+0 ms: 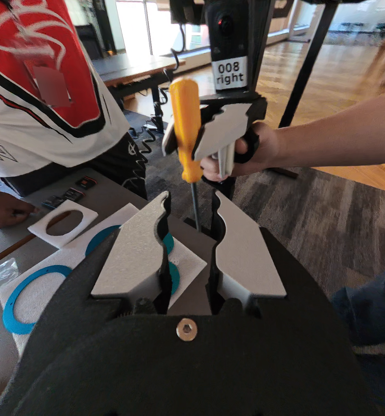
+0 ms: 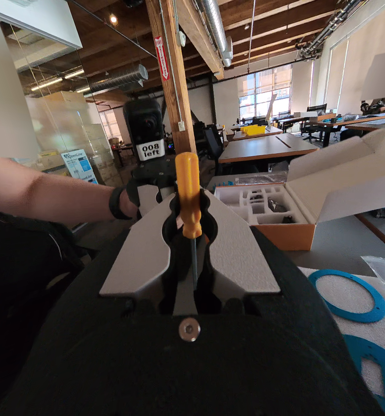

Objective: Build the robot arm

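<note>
We see the right gripper [image 2: 190, 203] clenched on the yellow handle of a screwdriver [image 2: 189, 193], held upright with its thin metal shaft pointing down between the fingers, off the desk's edge. The left gripper [image 1: 192, 199] stands released, its fingers apart and holding nothing, just beside the screwdriver's shaft and above a corner of the grey desk [image 1: 110, 195].

On the desk lie white foam sheets [image 1: 63, 221] with blue rings [image 1: 27, 297] set in them, and near the far edge an open orange box [image 2: 284, 234] with a white foam insert. A person [image 1: 40, 90] in a red and white shirt stands at the desk's side. Each gripper's camera carries a white label with printed writing.
</note>
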Demonstrator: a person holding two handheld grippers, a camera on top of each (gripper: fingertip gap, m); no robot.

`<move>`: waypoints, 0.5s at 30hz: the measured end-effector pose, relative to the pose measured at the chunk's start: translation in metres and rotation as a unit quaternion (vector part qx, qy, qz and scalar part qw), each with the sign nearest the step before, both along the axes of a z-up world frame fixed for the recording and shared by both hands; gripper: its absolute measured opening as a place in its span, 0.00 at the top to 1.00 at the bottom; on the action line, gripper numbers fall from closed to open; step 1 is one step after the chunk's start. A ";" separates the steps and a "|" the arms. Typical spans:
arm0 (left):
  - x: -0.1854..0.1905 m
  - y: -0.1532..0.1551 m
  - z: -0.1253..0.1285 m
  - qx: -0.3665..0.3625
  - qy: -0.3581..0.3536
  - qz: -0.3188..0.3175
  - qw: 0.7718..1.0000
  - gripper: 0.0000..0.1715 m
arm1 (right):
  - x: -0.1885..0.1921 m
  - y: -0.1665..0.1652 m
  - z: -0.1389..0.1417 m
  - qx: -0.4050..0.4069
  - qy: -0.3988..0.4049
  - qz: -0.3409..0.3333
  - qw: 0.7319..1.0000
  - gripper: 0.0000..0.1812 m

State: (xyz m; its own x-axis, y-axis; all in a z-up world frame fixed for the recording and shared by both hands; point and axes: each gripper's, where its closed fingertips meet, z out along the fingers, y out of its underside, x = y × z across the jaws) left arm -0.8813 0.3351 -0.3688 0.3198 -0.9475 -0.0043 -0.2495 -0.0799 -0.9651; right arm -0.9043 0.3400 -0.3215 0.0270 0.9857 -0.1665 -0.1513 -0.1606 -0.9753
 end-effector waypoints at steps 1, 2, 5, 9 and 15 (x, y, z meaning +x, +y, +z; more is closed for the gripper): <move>0.001 0.009 -0.010 0.000 0.002 -0.001 1.000 0.82 | -0.003 0.008 -0.015 0.002 -0.006 0.003 1.000 0.91; 0.000 0.018 -0.018 0.003 0.002 0.005 1.000 0.82 | -0.005 0.014 -0.028 0.001 -0.006 0.010 1.000 0.91; 0.001 0.040 -0.041 0.029 0.023 0.010 0.999 0.87 | -0.009 0.031 -0.061 0.006 -0.010 0.025 1.000 0.91; 0.003 0.061 -0.073 0.044 0.055 0.012 0.997 0.91 | -0.008 0.054 -0.093 0.002 -0.014 0.028 1.000 0.91; 0.002 0.079 -0.105 0.044 0.072 0.019 0.996 0.91 | -0.009 0.073 -0.126 -0.007 -0.018 0.028 0.999 0.91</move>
State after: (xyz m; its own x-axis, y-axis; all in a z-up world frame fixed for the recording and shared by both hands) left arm -0.8793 0.4142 -0.4741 0.3454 -0.9285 -0.1361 -0.3847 -0.0078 -0.9230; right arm -0.9132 0.4126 -0.4470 -0.0222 0.9834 -0.1800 -0.1071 -0.1813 -0.9776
